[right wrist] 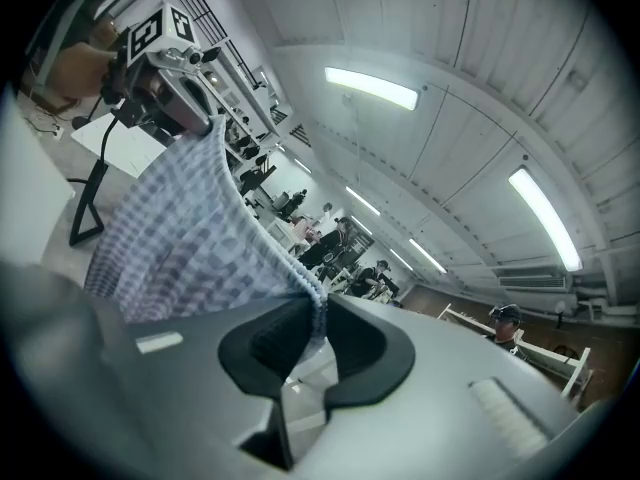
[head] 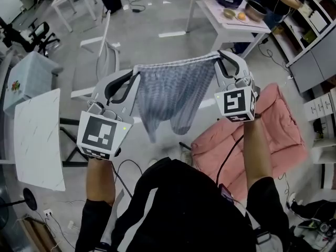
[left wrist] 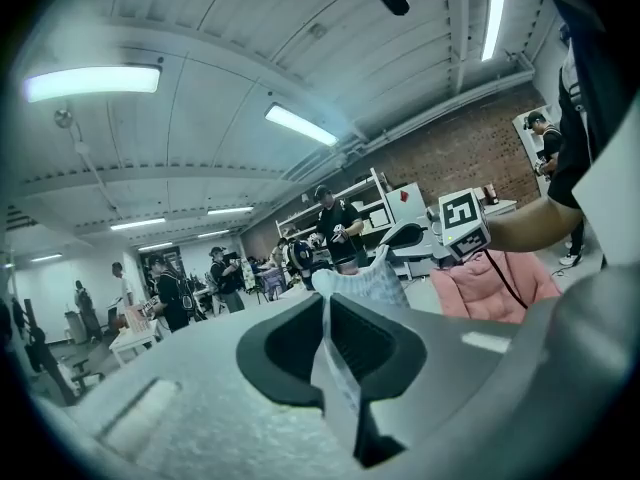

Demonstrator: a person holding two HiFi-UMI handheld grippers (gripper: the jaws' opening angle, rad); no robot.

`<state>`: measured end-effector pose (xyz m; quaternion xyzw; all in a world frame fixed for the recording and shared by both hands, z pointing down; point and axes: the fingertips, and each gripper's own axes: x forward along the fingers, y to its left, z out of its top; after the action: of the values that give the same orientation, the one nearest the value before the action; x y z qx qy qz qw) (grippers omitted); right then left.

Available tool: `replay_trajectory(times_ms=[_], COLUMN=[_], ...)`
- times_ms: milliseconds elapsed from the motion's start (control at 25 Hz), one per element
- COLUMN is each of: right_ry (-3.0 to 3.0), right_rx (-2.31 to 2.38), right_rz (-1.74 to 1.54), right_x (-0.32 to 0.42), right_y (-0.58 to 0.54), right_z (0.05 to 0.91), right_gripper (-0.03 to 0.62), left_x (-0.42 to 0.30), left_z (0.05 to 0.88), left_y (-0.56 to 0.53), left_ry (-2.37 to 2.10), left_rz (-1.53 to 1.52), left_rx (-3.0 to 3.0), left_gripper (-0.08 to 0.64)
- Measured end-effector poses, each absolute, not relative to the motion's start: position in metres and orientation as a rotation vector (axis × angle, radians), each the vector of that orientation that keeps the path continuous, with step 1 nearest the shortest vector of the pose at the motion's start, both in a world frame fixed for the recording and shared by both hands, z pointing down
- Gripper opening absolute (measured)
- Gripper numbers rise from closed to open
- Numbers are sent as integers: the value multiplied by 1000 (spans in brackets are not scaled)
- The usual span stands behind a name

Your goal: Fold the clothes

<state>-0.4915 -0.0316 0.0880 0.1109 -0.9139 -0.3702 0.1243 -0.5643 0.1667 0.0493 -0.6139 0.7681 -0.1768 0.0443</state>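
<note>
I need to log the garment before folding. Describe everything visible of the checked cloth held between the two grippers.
The checked garment is thin blue-grey and white cloth with a ribbed-looking top edge. That edge is stretched between the left hand-held gripper and the right hand-held gripper, each shut on one end. The rest hangs free above the floor, sagging into two uneven lobes. Nothing else touches it.

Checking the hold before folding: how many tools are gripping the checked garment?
2. The left tool pinches the top left corner of the checked garment, and the right tool pinches its top right corner. The garment hangs spread between them.
</note>
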Motion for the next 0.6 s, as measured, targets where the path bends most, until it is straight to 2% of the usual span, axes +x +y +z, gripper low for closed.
replay_trajectory(times_ms=[600], right_ry=[-2789], right_rx=[357], right_rz=[-1182], right_x=[-408], right_y=[-129], right_z=[24], right_gripper=[52], left_x=[-471], left_z=[11], left_y=[71], left_ry=[2342], left_rz=[-490], left_rx=[-1851], left_gripper=[29])
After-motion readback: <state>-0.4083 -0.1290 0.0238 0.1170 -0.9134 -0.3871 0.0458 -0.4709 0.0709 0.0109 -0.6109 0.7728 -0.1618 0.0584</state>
